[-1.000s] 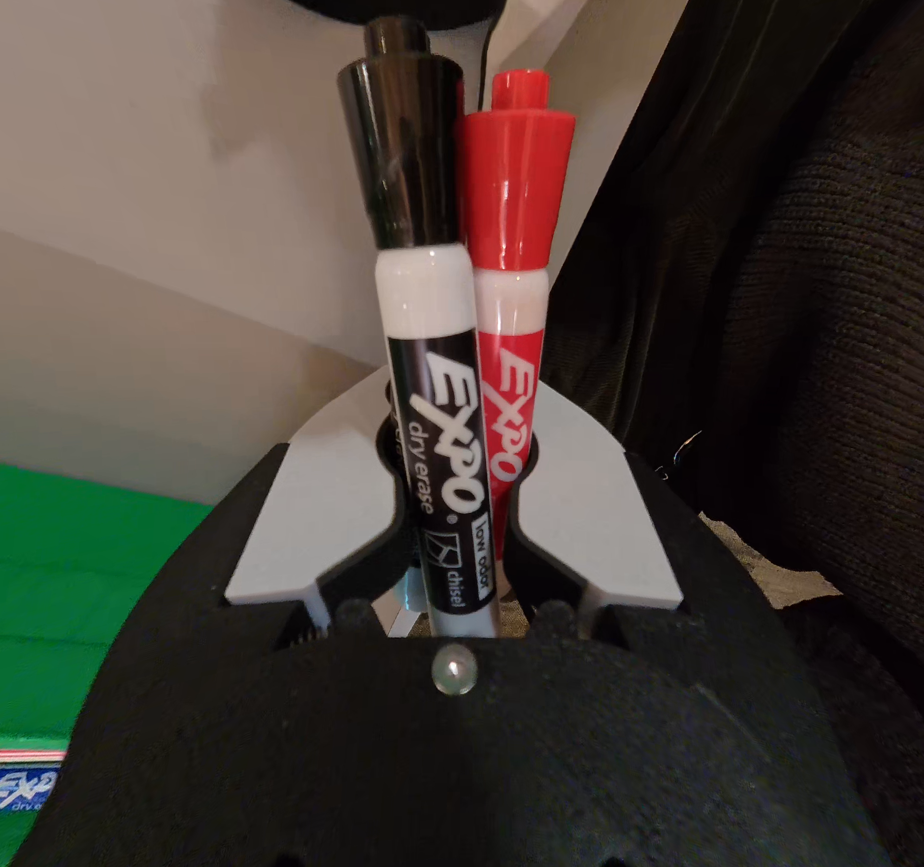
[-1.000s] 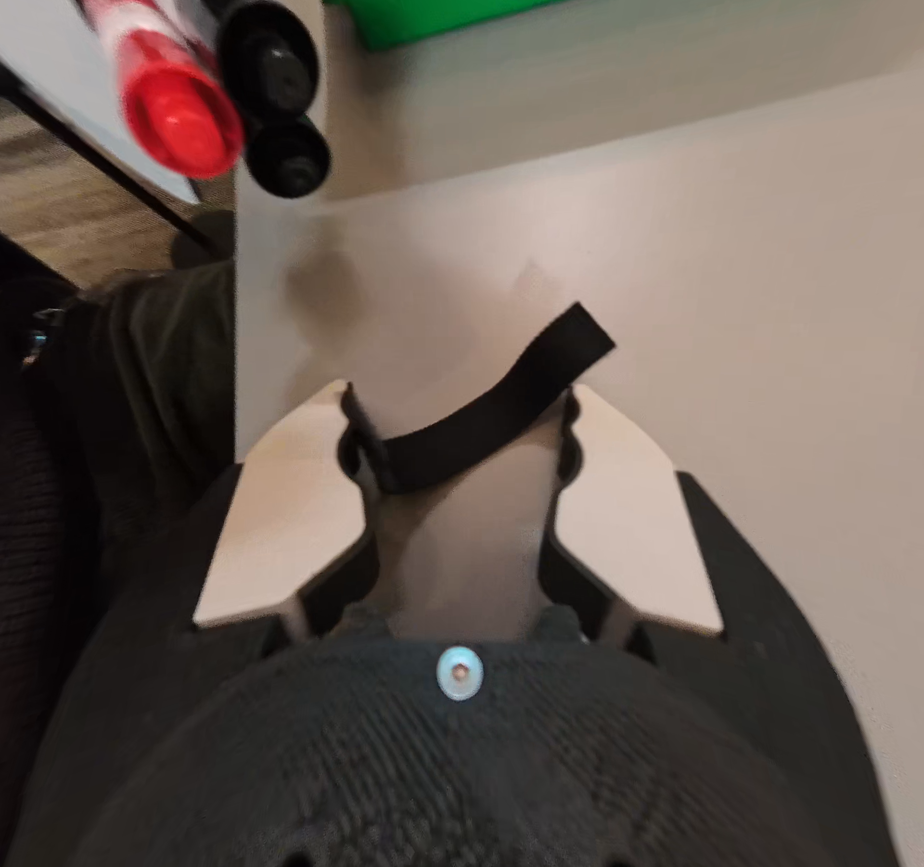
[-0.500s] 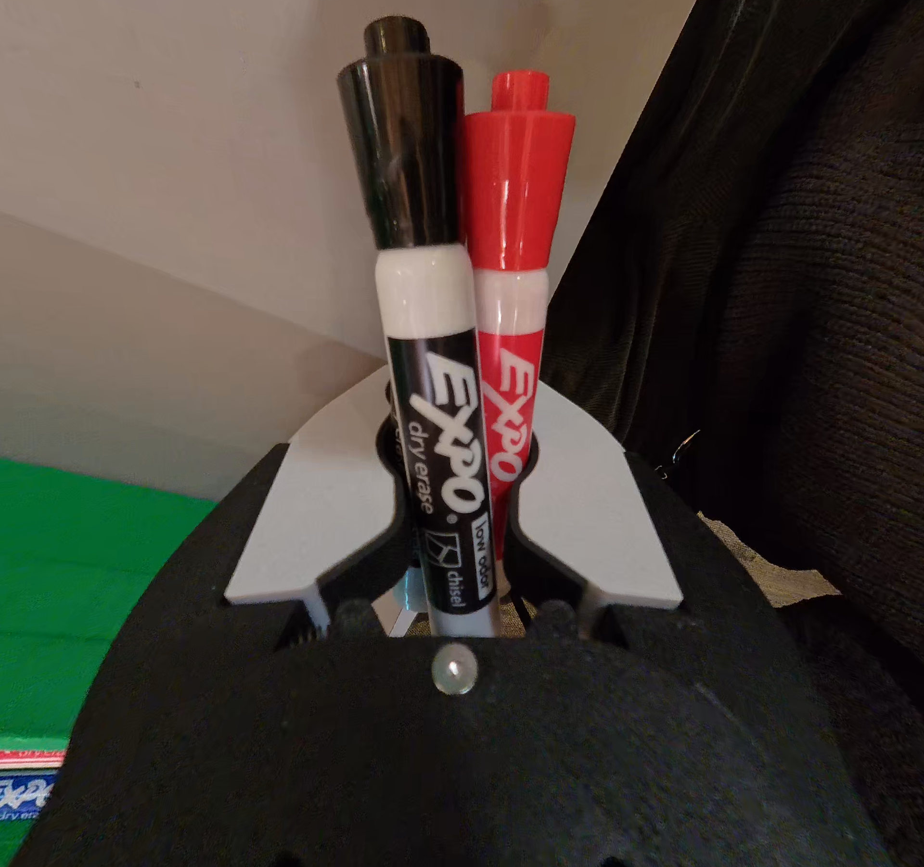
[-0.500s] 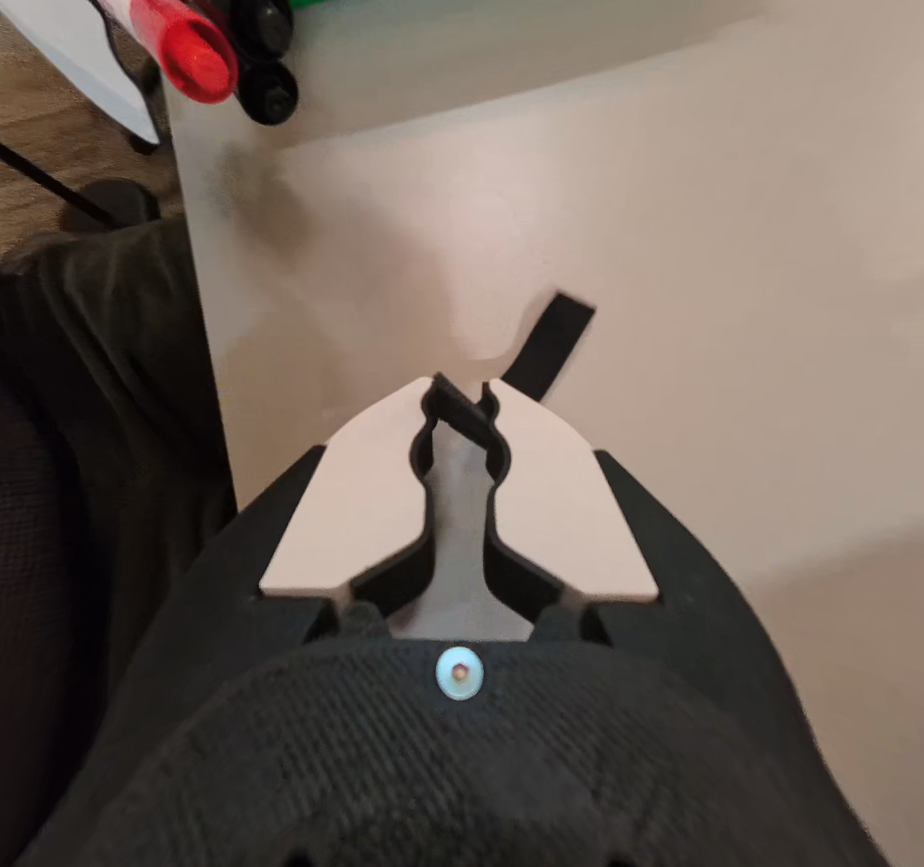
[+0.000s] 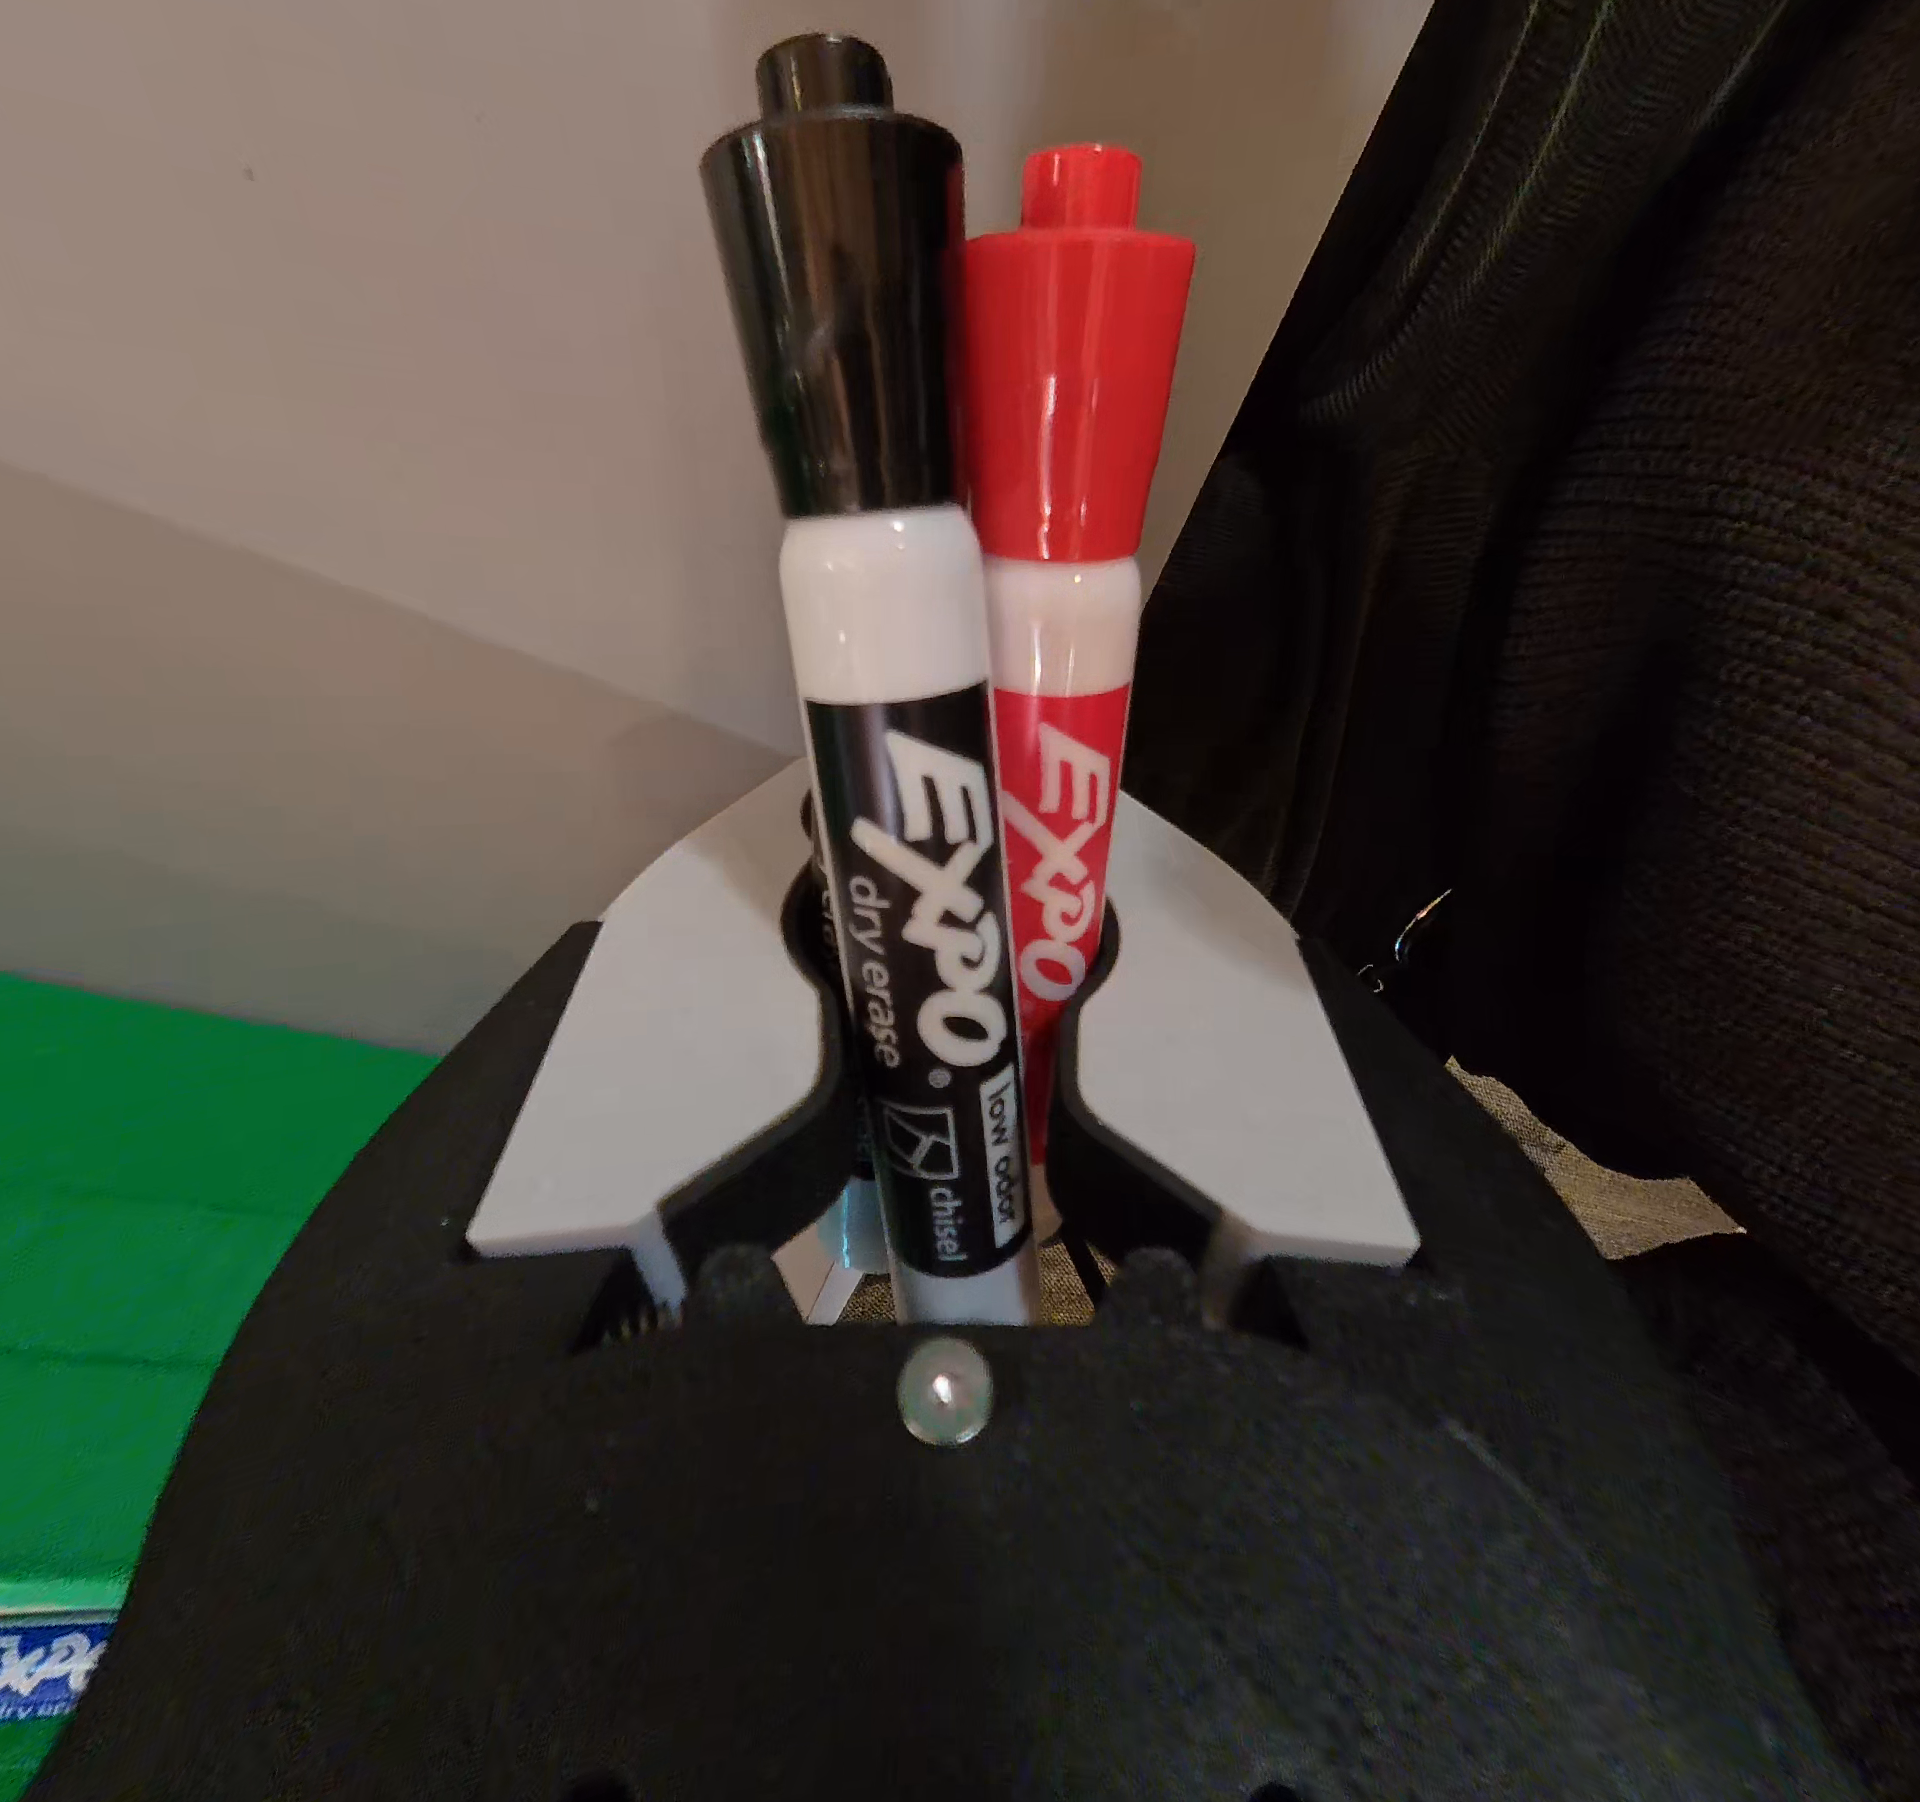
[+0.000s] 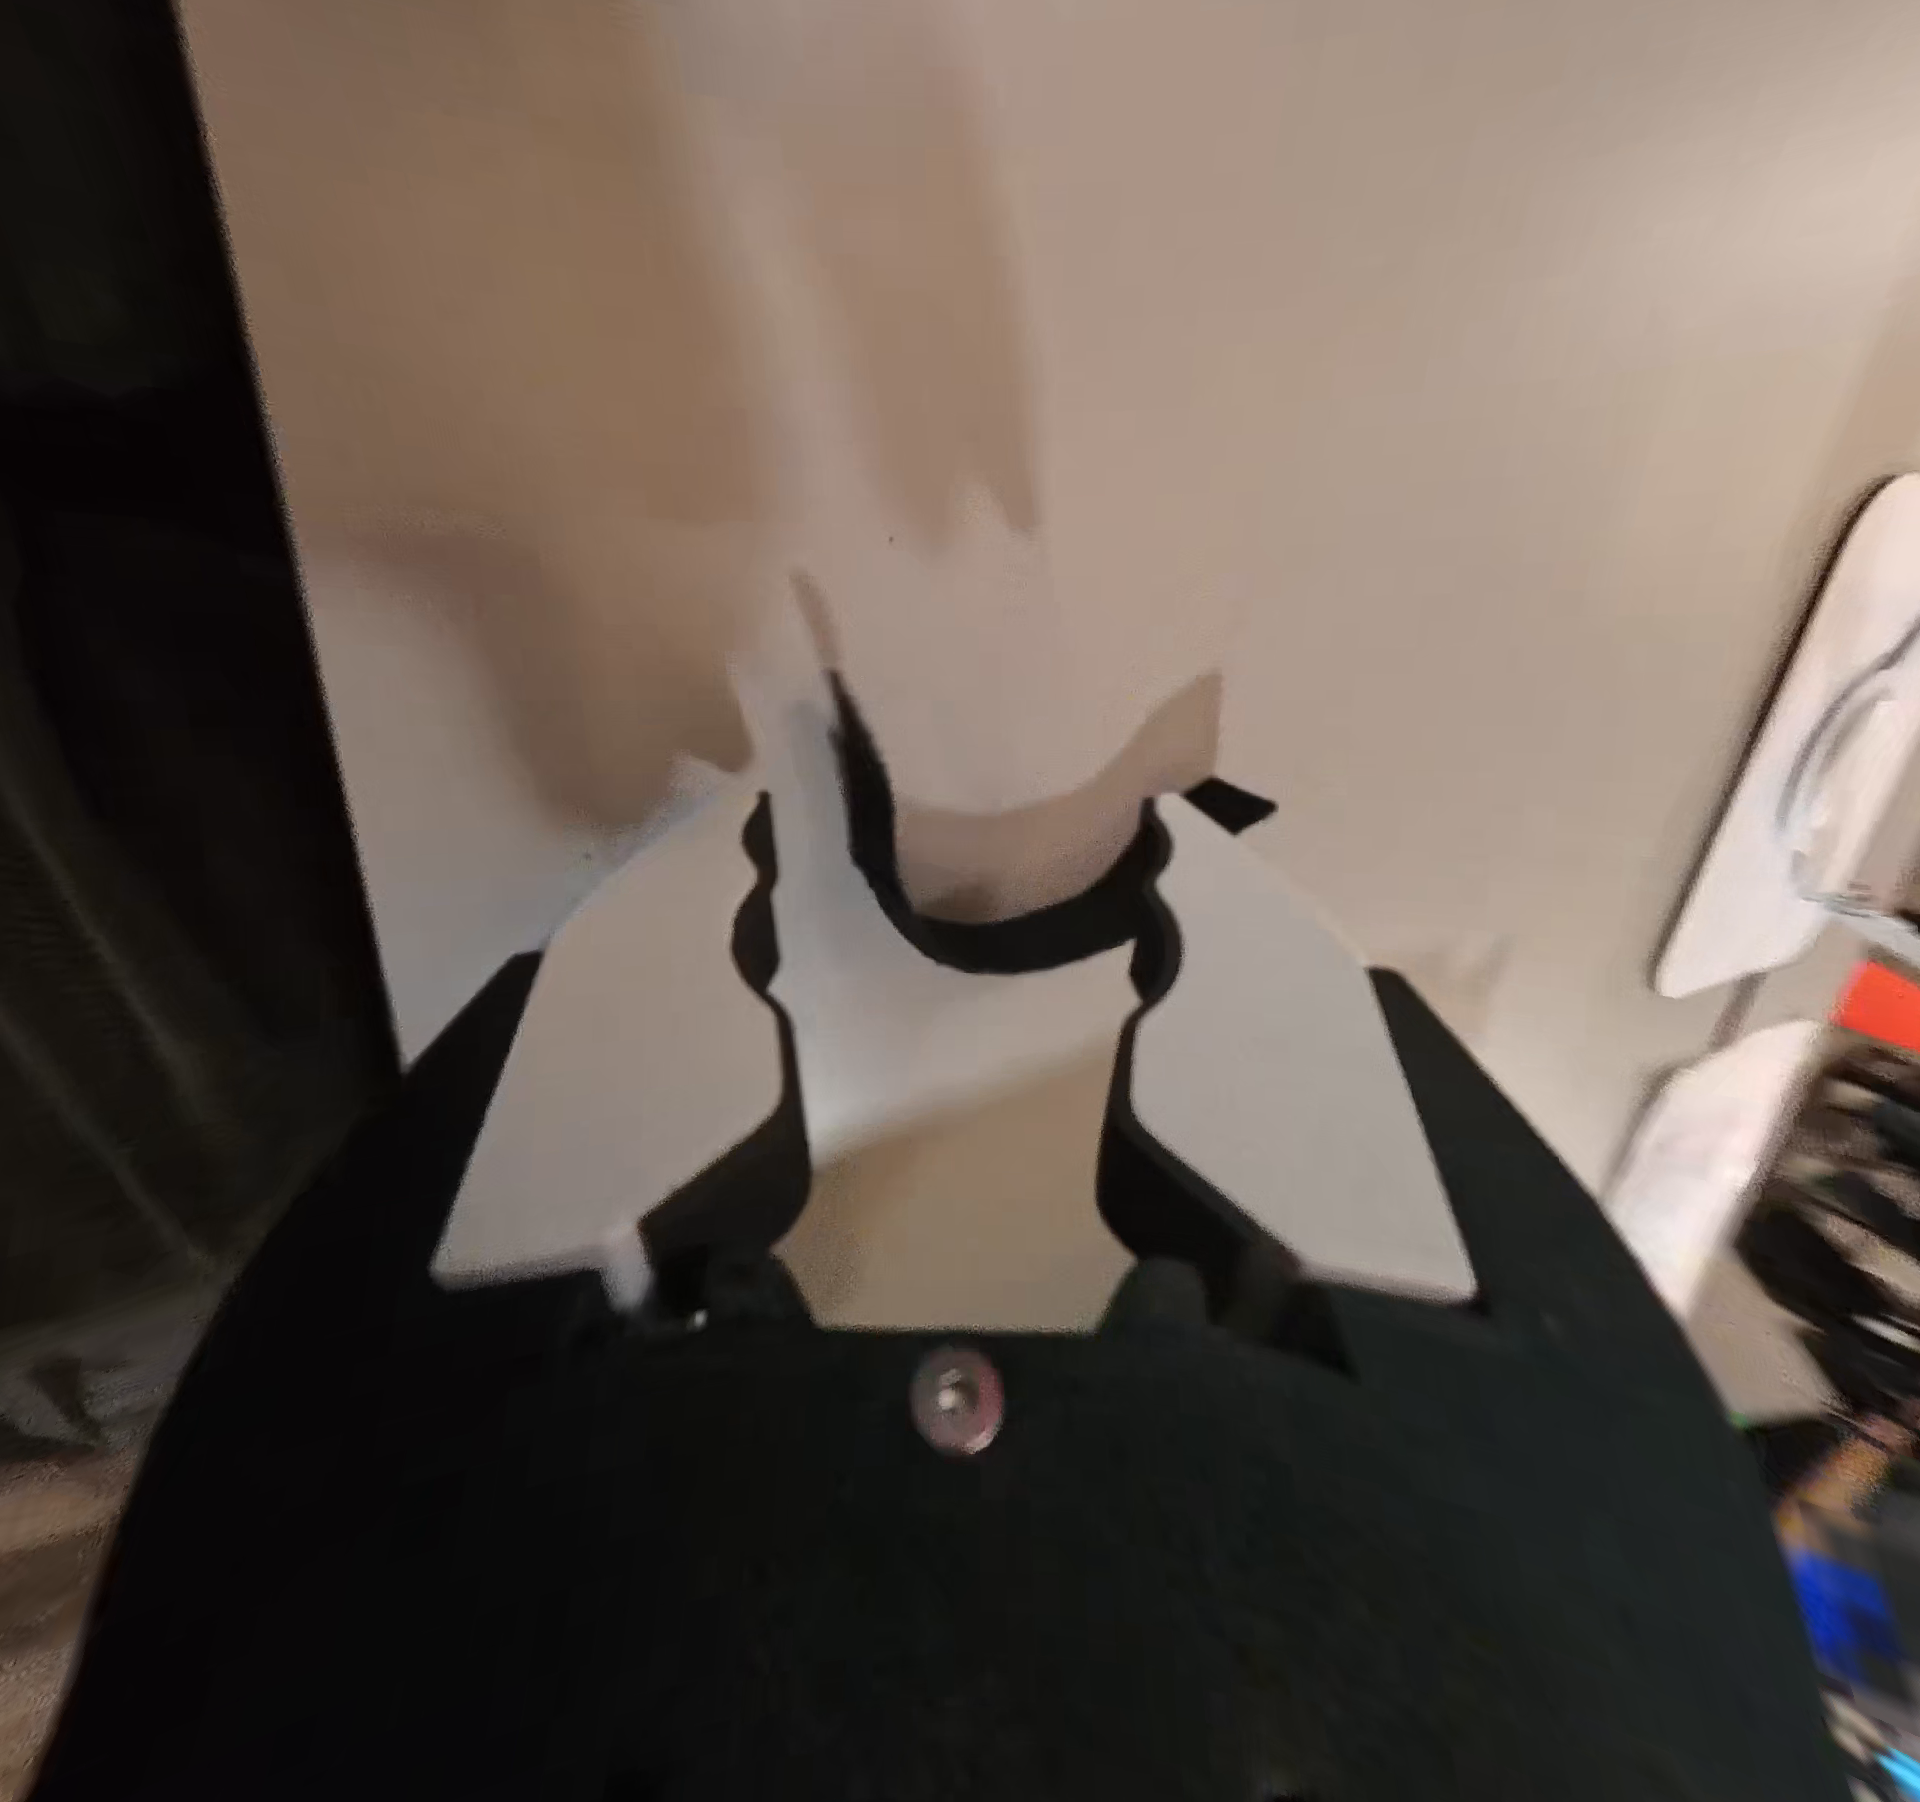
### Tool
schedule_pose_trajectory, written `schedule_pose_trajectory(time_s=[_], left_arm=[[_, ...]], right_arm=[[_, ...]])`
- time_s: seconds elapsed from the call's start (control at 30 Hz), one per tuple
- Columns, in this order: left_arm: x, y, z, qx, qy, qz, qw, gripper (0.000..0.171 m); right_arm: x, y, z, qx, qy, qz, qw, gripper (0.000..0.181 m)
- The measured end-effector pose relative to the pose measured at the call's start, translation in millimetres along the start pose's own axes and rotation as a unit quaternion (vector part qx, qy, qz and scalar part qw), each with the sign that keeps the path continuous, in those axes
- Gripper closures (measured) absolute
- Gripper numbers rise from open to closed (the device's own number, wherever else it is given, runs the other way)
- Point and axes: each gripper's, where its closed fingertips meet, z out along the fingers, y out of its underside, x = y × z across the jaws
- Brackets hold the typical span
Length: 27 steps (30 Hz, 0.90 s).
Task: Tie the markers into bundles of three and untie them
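Beige matte tabletop [image 5: 312, 402]; left claw [image 5: 951, 931] clenched on glossy black marker [image 5: 883, 692] and red marker [image 5: 1065, 526]; right claw [image 6: 961, 879] spread wide, limp black strap [image 6: 997, 937] touching its right finger.

The black marker [image 5: 862, 526] has a glossy plastic cap that catches streaks of light, a smooth white barrel and a printed label band; the red marker [image 5: 1070, 464], just at its 3 o'clock, has the same shiny plastic finish. The left gripper [image 5: 951, 931] grips them between matt, smooth grey fingers [image 5: 665, 1077] on a rough, grainy black body, with a shiny metal screw head [image 5: 943, 1392] at 6 o'clock. At 3 o'clock hangs dark ribbed knit cloth [image 5: 1683, 609]. The right gripper [image 6: 961, 879] shows matt pale fingers and a black fabric-like strap [image 6: 997, 931] over a smooth, matt cream tabletop [image 6: 1351, 298].
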Motion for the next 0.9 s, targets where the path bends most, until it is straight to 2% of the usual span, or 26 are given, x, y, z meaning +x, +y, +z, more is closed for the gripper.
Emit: schedule_pose_trajectory(time_s=[0.1,0.2,0.37,0.53,0.67,0.9], left_arm=[[-0.6,0.4,-0.9,0.002,0.000,-0.001,1.000,0.128],[-1.6,1.6,-0.8,0.001,0.001,-0.003,1.000,0.128],[-1.8,1.5,-0.2,0.000,0.002,-0.005,1.000,0.128],[-0.5,0.6,0.9,-0.002,0.003,-0.002,1.000,0.128],[0.9,0.0,1.3,-0.003,0.005,0.000,1.000,0.128],[1.4,-0.3,2.6,-0.006,0.006,0.001,1.000,0.128]], right_arm=[[13.6,-7.1,-19.6,0.081,-0.028,0.085,0.993,0.100],[33.5,1.0,-33.5,0.144,-0.042,0.171,0.974,0.090],[37.8,10.5,-20.7,0.200,-0.110,0.288,0.930,0.084],[25.6,19.9,13.4,0.150,-0.129,0.271,0.942,0.086],[11.0,12.6,23.1,0.143,-0.167,0.252,0.942,0.093],[7.0,3.5,22.4,0.162,-0.170,0.240,0.942,0.130]])
